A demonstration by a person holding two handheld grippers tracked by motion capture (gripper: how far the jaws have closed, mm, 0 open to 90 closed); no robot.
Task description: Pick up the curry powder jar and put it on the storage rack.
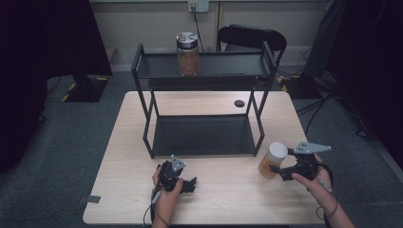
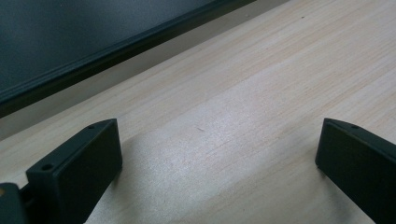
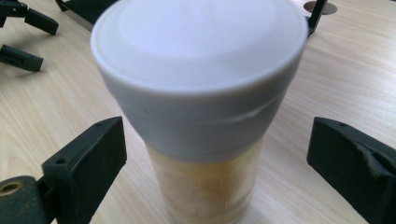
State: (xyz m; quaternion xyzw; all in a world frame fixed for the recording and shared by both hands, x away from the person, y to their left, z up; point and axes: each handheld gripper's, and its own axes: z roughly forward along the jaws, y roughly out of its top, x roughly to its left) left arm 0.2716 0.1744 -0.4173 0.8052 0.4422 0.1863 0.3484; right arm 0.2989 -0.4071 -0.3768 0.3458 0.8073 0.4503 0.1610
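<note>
A clear jar with a white lid (image 1: 273, 159) and pale yellow contents stands upright on the wooden table (image 1: 223, 190) at the front right. My right gripper (image 1: 277, 168) reaches it from the right, and the jar (image 3: 201, 93) sits between the open jaws. Gaps show between both pads and the jar. My left gripper (image 1: 191, 184) rests low over the table at the front middle, held by a hand. Its jaws (image 2: 219, 163) stand wide with bare wood between them.
A black two-tier metal rack (image 1: 204, 135) stands on the table's far half; its lower shelf edge (image 2: 93, 42) lies just beyond the left gripper. A metal-lidded jar (image 1: 187, 53) of brown contents is on the top shelf. A small dark disc (image 1: 239, 103) lies behind the rack, a chair (image 1: 252, 37) beyond.
</note>
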